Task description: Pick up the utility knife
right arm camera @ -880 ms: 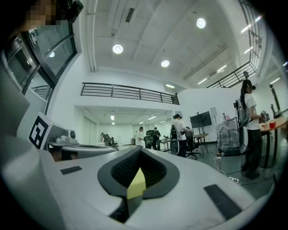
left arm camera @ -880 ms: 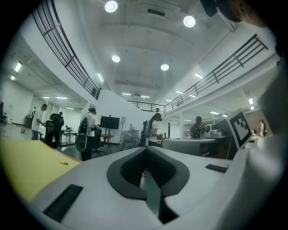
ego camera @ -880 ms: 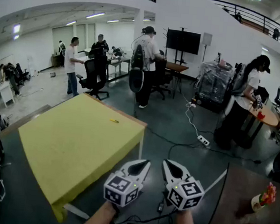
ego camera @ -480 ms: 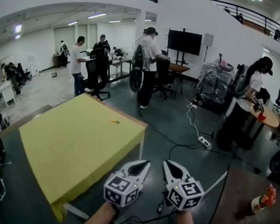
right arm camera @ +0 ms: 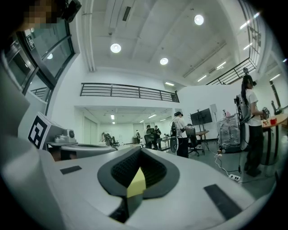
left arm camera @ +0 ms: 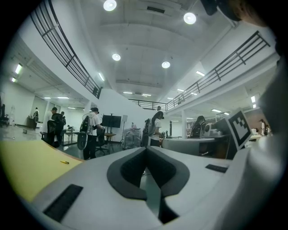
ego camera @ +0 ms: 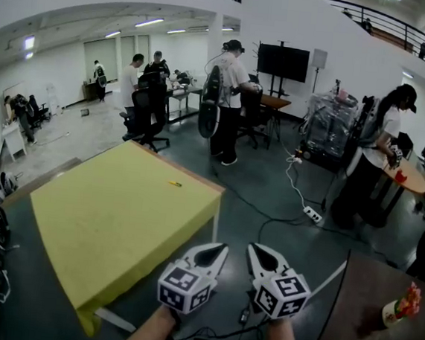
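Pickup has not begun. Left tongs [ego camera: 212, 255] and right tongs [ego camera: 261, 258] are held side by side and level, low in the head view. They hang over dark floor, just off the near edge of the yellow-covered counter [ego camera: 103, 222]. Both pairs of tongs are pressed together and carry nothing; each gripper view shows the dark pads meeting at the tips.

A small yellow sliver lies flat near the counter's far edge, well apart from both tongs. It seems to be the utility knife [ego camera: 173, 183], though it is too small to be sure.

Every step is left: coming up to the counter, reaching across, parting one pair of tongs, clamping the knife and lifting it.

Compared with the earlier frames, the tongs and the knife keep the same places in the head view. Only the background differs: a person in a white shirt [ego camera: 131, 83] has walked rightward, closer to the black office chair [ego camera: 144, 114].
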`<act>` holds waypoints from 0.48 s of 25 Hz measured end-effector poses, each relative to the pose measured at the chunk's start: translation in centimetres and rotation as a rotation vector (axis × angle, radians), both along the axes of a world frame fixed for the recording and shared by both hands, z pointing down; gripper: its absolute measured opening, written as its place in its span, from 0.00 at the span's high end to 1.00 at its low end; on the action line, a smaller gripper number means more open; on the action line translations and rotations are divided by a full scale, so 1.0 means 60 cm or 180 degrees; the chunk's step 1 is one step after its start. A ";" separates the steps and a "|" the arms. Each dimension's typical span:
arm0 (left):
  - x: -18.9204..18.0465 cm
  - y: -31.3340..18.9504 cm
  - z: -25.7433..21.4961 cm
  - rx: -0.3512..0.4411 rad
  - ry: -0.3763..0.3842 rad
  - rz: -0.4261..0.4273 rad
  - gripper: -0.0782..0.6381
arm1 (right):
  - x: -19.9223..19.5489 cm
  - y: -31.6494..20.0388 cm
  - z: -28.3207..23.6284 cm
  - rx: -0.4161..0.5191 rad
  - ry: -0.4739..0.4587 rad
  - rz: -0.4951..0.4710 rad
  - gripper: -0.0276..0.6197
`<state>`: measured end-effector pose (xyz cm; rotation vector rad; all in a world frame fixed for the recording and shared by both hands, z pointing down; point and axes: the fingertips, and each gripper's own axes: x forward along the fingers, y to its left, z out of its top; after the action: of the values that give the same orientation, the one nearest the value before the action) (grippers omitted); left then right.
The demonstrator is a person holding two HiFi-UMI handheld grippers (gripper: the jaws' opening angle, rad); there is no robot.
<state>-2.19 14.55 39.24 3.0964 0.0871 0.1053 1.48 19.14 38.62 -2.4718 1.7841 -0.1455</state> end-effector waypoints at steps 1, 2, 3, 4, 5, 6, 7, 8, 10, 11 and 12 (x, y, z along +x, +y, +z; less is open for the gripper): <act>0.001 -0.001 0.001 0.0001 -0.0006 -0.0005 0.88 | 0.001 -0.001 0.001 -0.0003 -0.0003 -0.0005 0.94; 0.003 -0.002 0.002 0.0002 -0.0011 -0.0008 0.88 | 0.003 -0.002 0.002 -0.0006 -0.0007 -0.0009 0.94; 0.005 -0.002 0.003 0.0003 -0.0015 -0.0010 0.88 | 0.005 -0.002 0.004 -0.0010 -0.0012 -0.0012 0.94; 0.007 -0.002 0.004 0.0005 -0.0021 -0.0013 0.88 | 0.008 -0.003 0.006 -0.0014 -0.0019 -0.0016 0.94; 0.010 -0.003 0.005 0.0005 -0.0028 -0.0019 0.88 | 0.011 -0.003 0.008 -0.0018 -0.0026 -0.0021 0.94; 0.012 -0.004 0.007 0.0001 -0.0038 -0.0028 0.88 | 0.014 -0.004 0.010 -0.0024 -0.0034 -0.0028 0.94; 0.014 -0.007 0.009 -0.0004 -0.0049 -0.0040 0.88 | 0.017 -0.006 0.012 -0.0029 -0.0042 -0.0036 0.94; 0.016 -0.010 0.010 -0.0009 -0.0058 -0.0051 0.88 | 0.019 -0.008 0.012 -0.0032 -0.0047 -0.0045 0.94; 0.019 -0.018 0.011 -0.0016 -0.0075 -0.0067 0.88 | 0.023 -0.016 0.011 -0.0036 -0.0053 -0.0060 0.94; 0.022 -0.024 0.013 -0.0019 -0.0083 -0.0072 0.88 | 0.026 -0.021 0.011 -0.0035 -0.0055 -0.0063 0.94; 0.025 -0.031 0.014 -0.0025 -0.0092 -0.0077 0.88 | 0.029 -0.026 0.010 -0.0033 -0.0059 -0.0064 0.94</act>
<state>-0.66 12.70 40.09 3.0860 0.0489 0.1484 3.23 17.58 39.25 -2.4520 1.8060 -0.1790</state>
